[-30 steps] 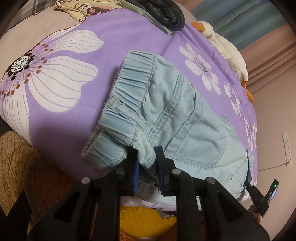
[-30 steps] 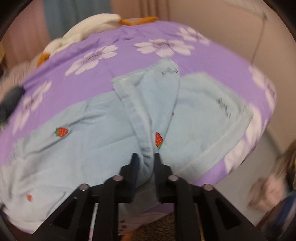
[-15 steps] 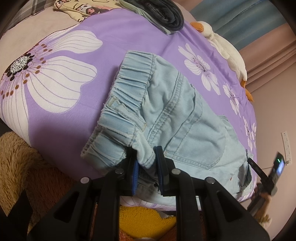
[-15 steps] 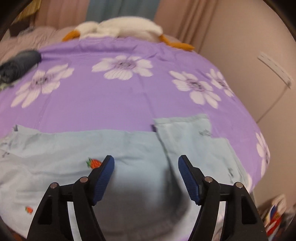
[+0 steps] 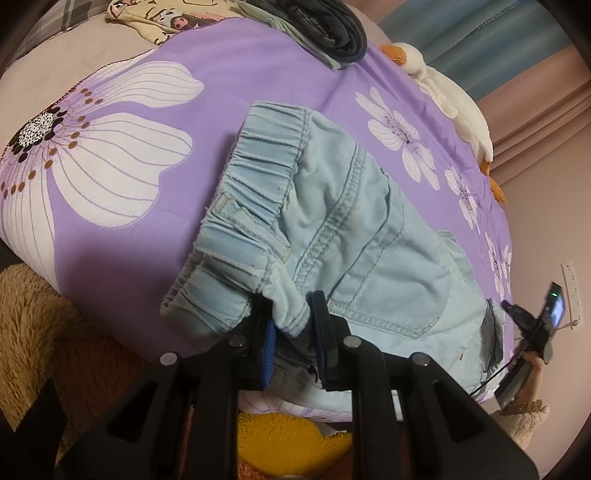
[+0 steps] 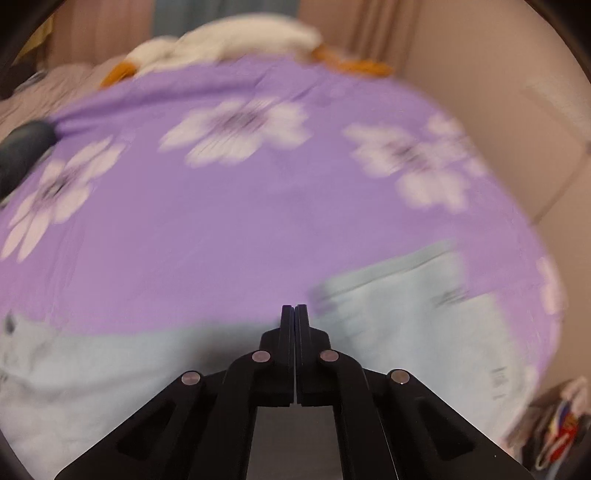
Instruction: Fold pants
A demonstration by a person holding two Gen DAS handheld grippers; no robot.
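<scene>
Light blue denim pants (image 5: 343, 236) lie on a purple flowered bedspread (image 5: 258, 85), waistband toward the left, legs running off to the right. My left gripper (image 5: 291, 321) is shut on a bunched piece of the elastic waistband at the near edge of the bed. In the blurred right wrist view the pant legs (image 6: 424, 325) lie flat across the lower part of the picture. My right gripper (image 6: 294, 310) hovers over them with its jaws pressed together and nothing between them. The right gripper (image 5: 532, 332) also shows at the right edge of the left wrist view, held by a hand.
Folded dark clothes (image 5: 328, 26) and a printed yellow garment (image 5: 162, 18) lie at the bed's far end. A white plush goose (image 5: 454, 99) rests along the far edge by the curtains. Fuzzy tan and yellow plush (image 5: 288, 446) sits below the near edge. A wall is at the right.
My right gripper let go of the pant leg fold, opened wide, then closed with nothing in it while moving away sideways. The left gripper kept its hold on the waistband without moving.
</scene>
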